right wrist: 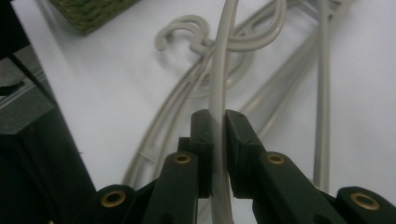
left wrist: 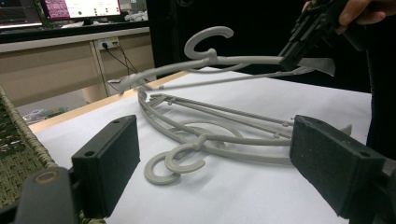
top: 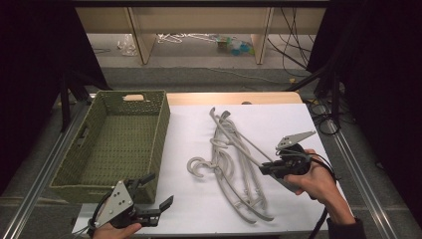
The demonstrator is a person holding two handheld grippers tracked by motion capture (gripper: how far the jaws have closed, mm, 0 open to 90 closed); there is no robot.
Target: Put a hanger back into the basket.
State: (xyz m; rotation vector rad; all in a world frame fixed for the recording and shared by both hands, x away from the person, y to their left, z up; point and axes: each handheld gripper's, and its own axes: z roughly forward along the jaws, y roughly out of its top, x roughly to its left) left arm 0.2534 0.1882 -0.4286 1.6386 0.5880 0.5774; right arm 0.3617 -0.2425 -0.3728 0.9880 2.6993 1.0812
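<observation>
Sitting at the near edge of the surface (top: 308, 119), the left gripper (top: 154, 191) has its two black jaws wide apart, and nothing is between them. It is just in front of the near right corner of the green woven basket (top: 94, 149). The basket stands on the left side of the surface.

A bit farther in, on the right, the right gripper (top: 263, 169) is squeezed tight on one grey hanger (left wrist: 233, 60). In the right gripper view the thin grey bar (right wrist: 218, 84) of this hanger runs straight up between the two pads, and both pads press on it. In the left gripper view this hanger is lifted off the white surface and lies almost flat in the air, with its hook pointing up.

Under it and beside it, the other grey hangers (top: 239, 189) lie in a messy pile on the middle of the surface. Their hooks (left wrist: 173, 165) curl toward the basket.

Beyond the far edge of the surface there is a wooden shelf (top: 199, 20) with small things on the floor.
</observation>
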